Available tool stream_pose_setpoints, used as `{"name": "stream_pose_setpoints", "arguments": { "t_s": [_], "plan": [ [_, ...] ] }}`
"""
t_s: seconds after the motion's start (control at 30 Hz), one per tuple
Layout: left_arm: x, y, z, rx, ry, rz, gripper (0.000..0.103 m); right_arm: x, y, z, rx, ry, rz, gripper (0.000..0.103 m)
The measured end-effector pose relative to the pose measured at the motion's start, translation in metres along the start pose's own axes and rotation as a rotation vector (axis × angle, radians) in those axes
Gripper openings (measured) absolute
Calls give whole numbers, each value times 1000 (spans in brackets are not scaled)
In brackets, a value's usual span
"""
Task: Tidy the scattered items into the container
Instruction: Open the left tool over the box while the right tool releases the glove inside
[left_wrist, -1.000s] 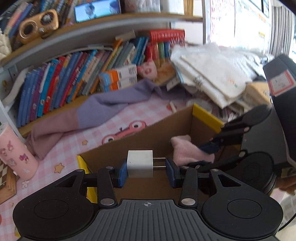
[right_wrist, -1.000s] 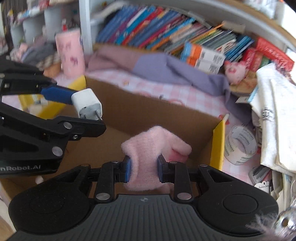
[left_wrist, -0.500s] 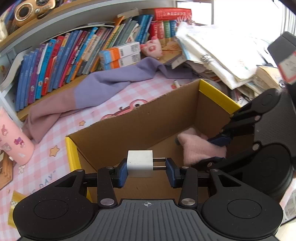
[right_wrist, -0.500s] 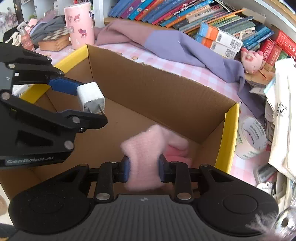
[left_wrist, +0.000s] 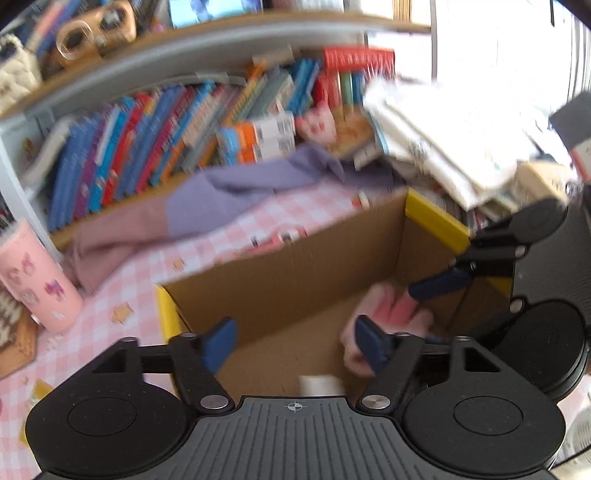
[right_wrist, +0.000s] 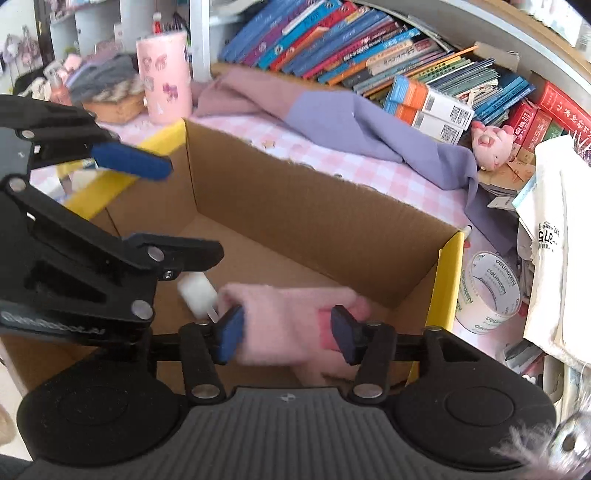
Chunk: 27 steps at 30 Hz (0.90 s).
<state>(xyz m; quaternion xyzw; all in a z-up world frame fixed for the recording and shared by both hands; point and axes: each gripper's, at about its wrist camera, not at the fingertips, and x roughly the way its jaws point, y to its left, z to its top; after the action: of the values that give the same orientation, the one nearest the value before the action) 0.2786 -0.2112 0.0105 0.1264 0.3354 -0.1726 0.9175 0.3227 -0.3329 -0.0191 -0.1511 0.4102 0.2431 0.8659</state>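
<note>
An open cardboard box (right_wrist: 447, 277) with yellow flap edges sits on a pink checked cloth, and both grippers hang over it. My left gripper (left_wrist: 295, 343) is opening, with nothing between its blue pads. The white charger plug (left_wrist: 321, 384) has dropped below them inside the box. In the right wrist view the plug (right_wrist: 195, 295) is blurred just under the left gripper (right_wrist: 184, 210). My right gripper (right_wrist: 286, 332) is also opening. The fluffy pink sock (right_wrist: 284, 321) still lies between its pads, loosened and sagging low in the box (left_wrist: 295, 266).
A pink tumbler (right_wrist: 164, 77) stands left of the box and a tape roll (right_wrist: 487, 291) lies at its right end. Behind the box are a purple and pink cloth (right_wrist: 351, 118), a pig plush (right_wrist: 491, 144) and rows of books. Stacked white bags (right_wrist: 554, 221) crowd the right.
Both grippers have spread their jaws. The white plug has left the left gripper's pads and fallen into the box. The pink sock is no longer pinched narrow and has sagged.
</note>
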Motion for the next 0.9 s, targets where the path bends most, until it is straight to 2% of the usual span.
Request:
{"name": "stream_pose_setpoints", "arguments": {
  "t_s": [0.13,0.23,0.47,0.9],
  "plan": [
    [-23,2,3,3,-56,26,78,-19,7,1,26,-66,-12,56],
    [-44,10,3,-18,-99,36,82,-35,12,3,51,-120,-28,62],
    [-91,28,-11,-81,-171,68,89,-75,34,5,89,-224,-86,67],
    [-155,52,-63,-169,-234,22,96,-139,88,-31,234,-343,-238,71]
  ]
}}
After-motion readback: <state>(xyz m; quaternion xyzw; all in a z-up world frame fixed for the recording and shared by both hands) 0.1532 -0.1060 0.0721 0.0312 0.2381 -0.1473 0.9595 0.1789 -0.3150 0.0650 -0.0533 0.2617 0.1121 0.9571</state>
